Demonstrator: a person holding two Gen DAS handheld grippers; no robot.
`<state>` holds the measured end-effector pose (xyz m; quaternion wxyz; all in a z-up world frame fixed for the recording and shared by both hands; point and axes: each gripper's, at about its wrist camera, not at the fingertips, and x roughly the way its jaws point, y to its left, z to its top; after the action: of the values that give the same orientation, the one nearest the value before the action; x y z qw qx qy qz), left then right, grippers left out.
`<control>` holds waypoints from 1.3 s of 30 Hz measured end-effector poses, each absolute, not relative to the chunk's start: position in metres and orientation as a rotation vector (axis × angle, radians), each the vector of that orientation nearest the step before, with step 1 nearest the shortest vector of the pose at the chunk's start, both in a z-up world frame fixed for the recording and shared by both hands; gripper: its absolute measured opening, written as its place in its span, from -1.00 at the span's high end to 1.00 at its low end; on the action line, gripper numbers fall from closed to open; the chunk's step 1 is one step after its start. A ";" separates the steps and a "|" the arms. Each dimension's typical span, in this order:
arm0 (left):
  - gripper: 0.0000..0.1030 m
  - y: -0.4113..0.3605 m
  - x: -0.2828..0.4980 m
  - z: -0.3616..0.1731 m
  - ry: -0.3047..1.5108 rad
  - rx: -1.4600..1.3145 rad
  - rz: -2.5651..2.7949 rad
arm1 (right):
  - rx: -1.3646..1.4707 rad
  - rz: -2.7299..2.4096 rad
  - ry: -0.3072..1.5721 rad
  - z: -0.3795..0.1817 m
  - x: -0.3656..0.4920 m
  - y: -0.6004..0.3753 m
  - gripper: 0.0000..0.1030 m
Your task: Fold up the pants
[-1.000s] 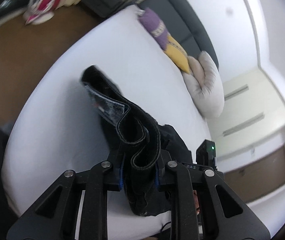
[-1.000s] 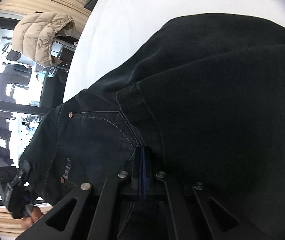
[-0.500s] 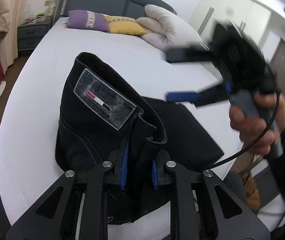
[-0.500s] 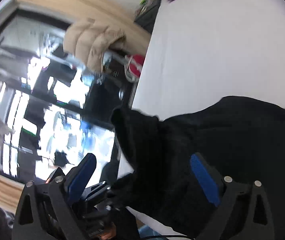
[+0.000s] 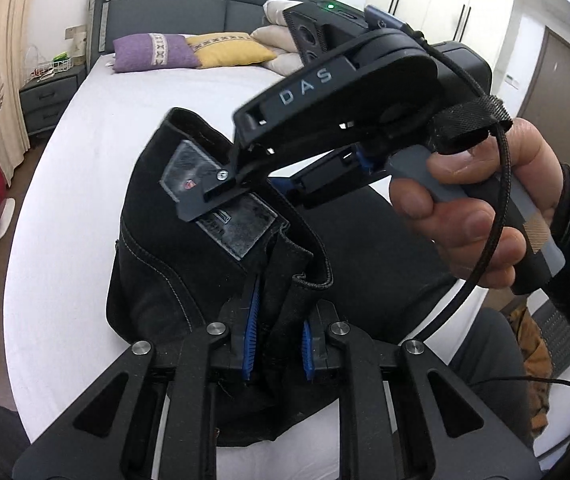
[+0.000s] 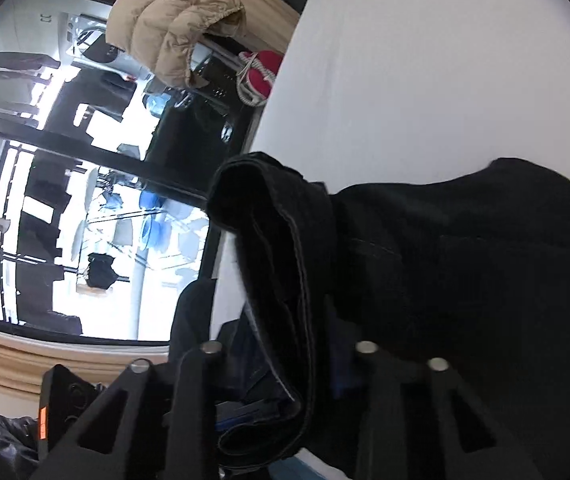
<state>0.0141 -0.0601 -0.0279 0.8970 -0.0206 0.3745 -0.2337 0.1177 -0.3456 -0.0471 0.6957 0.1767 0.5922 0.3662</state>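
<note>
Covering the near part of the white bed (image 5: 85,160), black pants (image 5: 365,248) lie folded, waistband lifted. The left gripper (image 5: 279,340) pinches that waistband between its blue pads. The right gripper (image 6: 285,360) is closing around the waistband's folded edge.

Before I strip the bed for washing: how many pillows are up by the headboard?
3 at least: a purple pillow on the left, a yellow pillow beside it, and a beige pillow on the right. The right gripper hides part of that end, so more may be there.
</note>
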 end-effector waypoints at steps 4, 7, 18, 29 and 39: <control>0.69 -0.076 0.019 -0.029 0.786 -0.035 -0.526 | 0.402 0.770 1.289 -0.049 0.114 -0.362 0.66; 0.70 -0.102 0.027 -0.025 0.783 -0.001 -0.573 | 0.441 0.732 1.254 -0.050 0.112 -0.391 0.68; 0.70 -0.244 0.060 -0.023 0.797 0.147 -0.753 | 0.577 0.580 1.175 -0.062 0.110 -0.525 0.69; 0.71 -0.327 0.089 -0.054 0.890 0.225 -0.812 | 0.693 0.527 1.191 -0.108 0.103 -0.587 0.69; 0.70 -0.352 0.089 -0.074 0.894 0.282 -0.830 | 0.785 0.491 1.159 -0.132 0.083 -0.599 0.70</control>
<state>0.0894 -0.3516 -0.0745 0.8103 0.1319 0.4183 -0.3886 0.0827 -0.5993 -0.1317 0.7374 0.3575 0.5276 0.2237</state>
